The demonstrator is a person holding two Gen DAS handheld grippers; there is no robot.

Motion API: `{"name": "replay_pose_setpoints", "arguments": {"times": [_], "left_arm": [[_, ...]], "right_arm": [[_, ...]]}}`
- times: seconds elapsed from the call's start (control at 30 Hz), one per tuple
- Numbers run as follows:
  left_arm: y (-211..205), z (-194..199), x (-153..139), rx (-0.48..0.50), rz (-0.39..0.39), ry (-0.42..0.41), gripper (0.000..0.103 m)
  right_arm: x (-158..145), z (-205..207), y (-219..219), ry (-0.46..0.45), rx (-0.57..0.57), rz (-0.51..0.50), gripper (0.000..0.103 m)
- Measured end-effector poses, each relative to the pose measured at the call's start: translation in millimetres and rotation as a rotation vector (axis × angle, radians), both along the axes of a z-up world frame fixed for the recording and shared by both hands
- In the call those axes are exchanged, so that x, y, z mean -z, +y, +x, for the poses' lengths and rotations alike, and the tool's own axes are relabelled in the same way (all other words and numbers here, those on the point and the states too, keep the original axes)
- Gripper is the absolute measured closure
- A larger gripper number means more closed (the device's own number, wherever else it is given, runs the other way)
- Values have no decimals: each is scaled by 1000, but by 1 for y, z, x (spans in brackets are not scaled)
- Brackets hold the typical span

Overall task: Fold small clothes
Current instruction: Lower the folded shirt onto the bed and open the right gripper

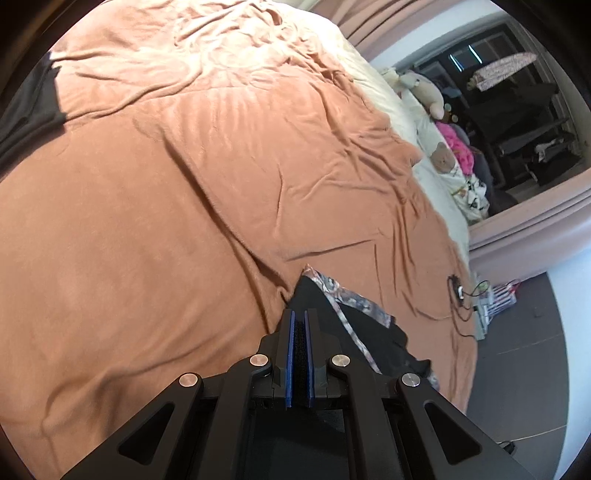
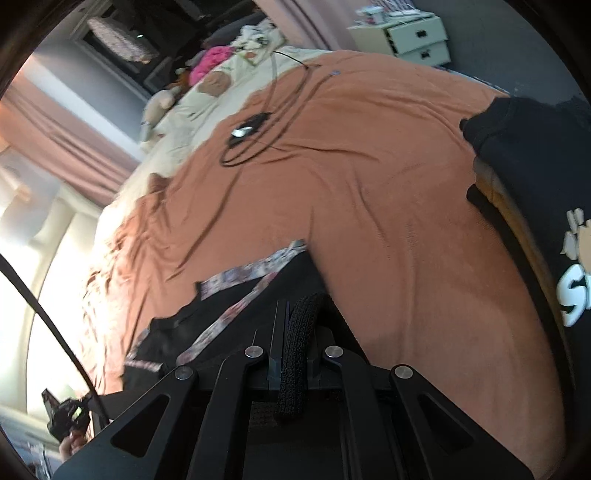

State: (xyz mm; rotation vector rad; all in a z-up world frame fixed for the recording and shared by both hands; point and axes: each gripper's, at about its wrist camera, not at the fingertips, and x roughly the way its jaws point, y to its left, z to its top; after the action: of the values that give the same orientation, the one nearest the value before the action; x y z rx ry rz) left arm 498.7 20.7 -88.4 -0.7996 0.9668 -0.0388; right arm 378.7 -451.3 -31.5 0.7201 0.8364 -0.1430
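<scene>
Nearest in the left wrist view, the left gripper [image 1: 300,317] is clamped tight on a fold of the black garment [image 1: 373,332], whose dark textured fabric shows between the blue pads. In the right wrist view, the right gripper [image 2: 295,314] is likewise closed on the same black garment [image 2: 236,306], with a thick ribbed band of it squeezed between the fingers. The garment carries a patterned grey-pink trim [image 2: 255,269] and spreads from both grippers over the orange blanket [image 1: 184,221] covering the bed; how much of it touches the blanket is unclear. Beside the right gripper, at the frame edge, lies a stack of folded clothes [image 2: 535,177], the top one black with a printed graphic. Further off, a coiled black cable [image 2: 258,136] rests on the blanket. Beyond it, stuffed toys [image 1: 424,88] sit against the cream bedding [image 1: 384,92]. A white drawer unit [image 2: 410,35] stands past the bed.
</scene>
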Motion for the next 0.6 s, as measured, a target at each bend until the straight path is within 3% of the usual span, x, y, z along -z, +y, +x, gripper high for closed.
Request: {"name": "replay_pose_setpoints", "arguments": {"times": [0.27, 0.47, 0.5, 0.53, 0.57, 0.6], "left_arm": [[-4, 16, 20, -38, 41, 42, 98], [-4, 29, 28, 7, 78, 96, 95], [-3, 27, 25, 19, 82, 85, 92], [-4, 25, 22, 32, 88, 76, 81], [-4, 22, 19, 45, 103, 74, 64], [-6, 19, 16, 60, 123, 69, 56]], "right_arm": [[23, 34, 2, 67, 38, 46, 102], [24, 42, 5, 84, -27, -3, 97], [19, 39, 6, 70, -43, -13, 87], [15, 38, 5, 59, -54, -23, 77], [10, 34, 5, 47, -60, -51, 46], [3, 30, 5, 27, -62, -87, 23]]}}
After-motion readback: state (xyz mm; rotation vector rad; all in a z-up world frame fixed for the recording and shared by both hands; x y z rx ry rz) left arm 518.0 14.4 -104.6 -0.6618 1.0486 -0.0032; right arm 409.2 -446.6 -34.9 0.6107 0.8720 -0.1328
